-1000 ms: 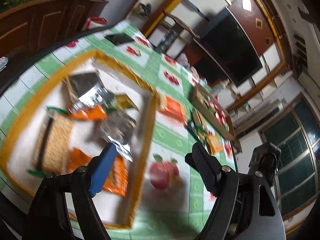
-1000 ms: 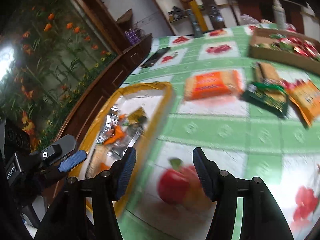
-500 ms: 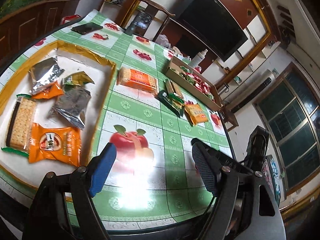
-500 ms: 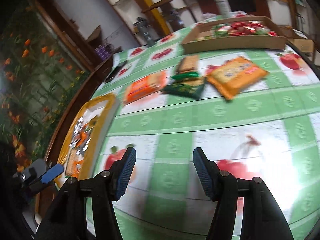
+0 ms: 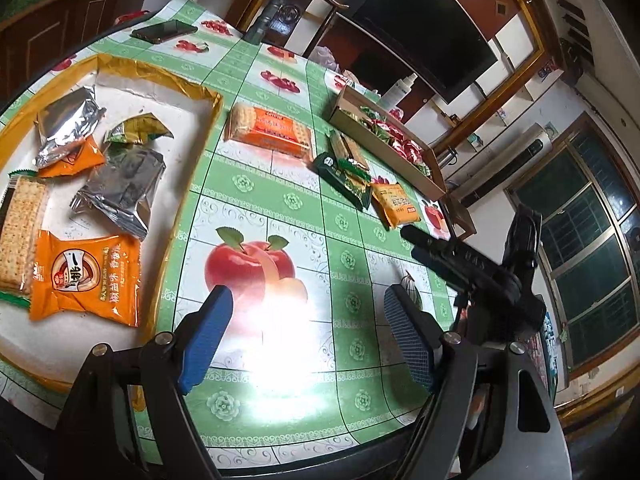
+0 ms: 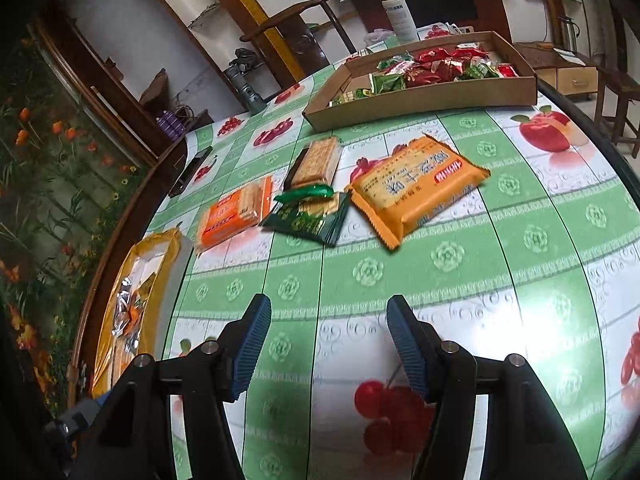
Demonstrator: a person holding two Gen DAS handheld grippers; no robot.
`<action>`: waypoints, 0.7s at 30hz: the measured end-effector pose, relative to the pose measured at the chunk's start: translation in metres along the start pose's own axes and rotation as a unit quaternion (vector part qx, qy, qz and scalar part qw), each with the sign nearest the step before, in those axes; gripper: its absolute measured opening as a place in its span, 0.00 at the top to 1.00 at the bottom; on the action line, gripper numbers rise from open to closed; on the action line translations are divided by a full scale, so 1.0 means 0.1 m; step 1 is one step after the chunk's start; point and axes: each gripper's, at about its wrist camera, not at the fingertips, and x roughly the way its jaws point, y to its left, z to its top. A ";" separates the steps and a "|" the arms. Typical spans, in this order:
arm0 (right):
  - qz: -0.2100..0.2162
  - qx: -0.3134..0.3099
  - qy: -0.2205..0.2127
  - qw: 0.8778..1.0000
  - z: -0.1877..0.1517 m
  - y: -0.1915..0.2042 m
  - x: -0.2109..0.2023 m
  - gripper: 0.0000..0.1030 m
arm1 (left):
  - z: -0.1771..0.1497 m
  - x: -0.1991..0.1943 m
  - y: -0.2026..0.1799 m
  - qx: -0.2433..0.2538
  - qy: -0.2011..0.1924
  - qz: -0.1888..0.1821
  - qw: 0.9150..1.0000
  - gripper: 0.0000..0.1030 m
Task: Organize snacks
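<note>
Orange-yellow cracker packet [image 6: 416,188] lying flat on worktop [image 6: 520,280], long axis slanting toward cardboard box [image 6: 420,98]; both jaws released, empty.

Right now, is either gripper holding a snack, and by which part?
Nothing is held. The left gripper and right gripper are both open over bare tablecloth, with no packet between their fingers.
</note>
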 end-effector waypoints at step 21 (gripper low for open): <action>-0.063 -0.090 0.041 0.993 0.87 0.43 1.02 0.35 | 0.01 0.28 0.13 0.002 0.036 -0.001 0.999 0.24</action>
